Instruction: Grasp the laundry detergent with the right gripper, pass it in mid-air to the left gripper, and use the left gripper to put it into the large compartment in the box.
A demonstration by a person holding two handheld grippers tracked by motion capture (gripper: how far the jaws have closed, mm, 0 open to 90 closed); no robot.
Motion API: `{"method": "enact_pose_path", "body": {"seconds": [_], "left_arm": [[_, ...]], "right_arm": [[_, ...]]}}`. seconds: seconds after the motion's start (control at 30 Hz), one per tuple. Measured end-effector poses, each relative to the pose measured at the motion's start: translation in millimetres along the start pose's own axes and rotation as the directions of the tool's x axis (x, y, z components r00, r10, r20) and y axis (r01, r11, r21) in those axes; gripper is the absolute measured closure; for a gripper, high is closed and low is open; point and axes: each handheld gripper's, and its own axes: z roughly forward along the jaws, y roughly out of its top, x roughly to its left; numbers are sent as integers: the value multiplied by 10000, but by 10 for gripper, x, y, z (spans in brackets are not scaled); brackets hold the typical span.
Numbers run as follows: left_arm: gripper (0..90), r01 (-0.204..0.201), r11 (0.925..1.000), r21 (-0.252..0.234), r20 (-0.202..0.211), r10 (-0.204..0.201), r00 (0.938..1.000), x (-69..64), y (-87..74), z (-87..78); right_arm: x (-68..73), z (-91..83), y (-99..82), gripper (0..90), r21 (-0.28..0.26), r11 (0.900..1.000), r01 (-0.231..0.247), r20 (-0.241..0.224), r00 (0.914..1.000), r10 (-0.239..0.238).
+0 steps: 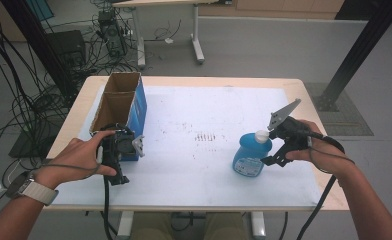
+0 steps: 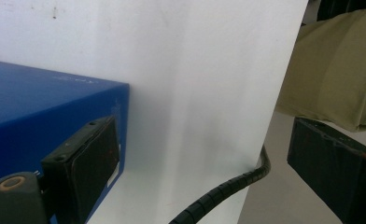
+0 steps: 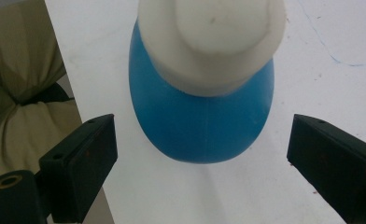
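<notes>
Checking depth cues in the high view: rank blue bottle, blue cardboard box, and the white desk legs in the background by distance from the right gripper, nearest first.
1. Blue bottle: right beside the right gripper, at the table's right.
2. Blue cardboard box: across the table, at its left edge, by the left gripper.
3. White desk legs: on the floor beyond the table's far edge.

High view overhead, gripper views close, sharing table point(image 1: 194, 165)
</notes>
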Motion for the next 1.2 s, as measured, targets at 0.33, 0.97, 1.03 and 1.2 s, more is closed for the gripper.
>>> {"method": "enact_pose_path", "body": {"seconds": [0.33,0.97,1.03,1.2], "left_arm": [[97,18,10000,-35,4,-18,10000,-1,7,7],[98,63,10000,-70,-21,-63,10000,-2,-9,12],[98,104,9999,-67,-9,-104,9999,-6,-11,18],[98,79,9999,-89,-8,-79,10000,-4,-3,25]], "right_arm": [[-3,39,2,86,-72,10000,-15,-70,10000,15],[-7,111,6,93,-298,9996,-3,-104,9999,-1],[-7,110,1,94,-361,9993,-12,-90,10000,9],[-4,121,-12,98,-443,9990,-3,-100,10000,-2]]}}
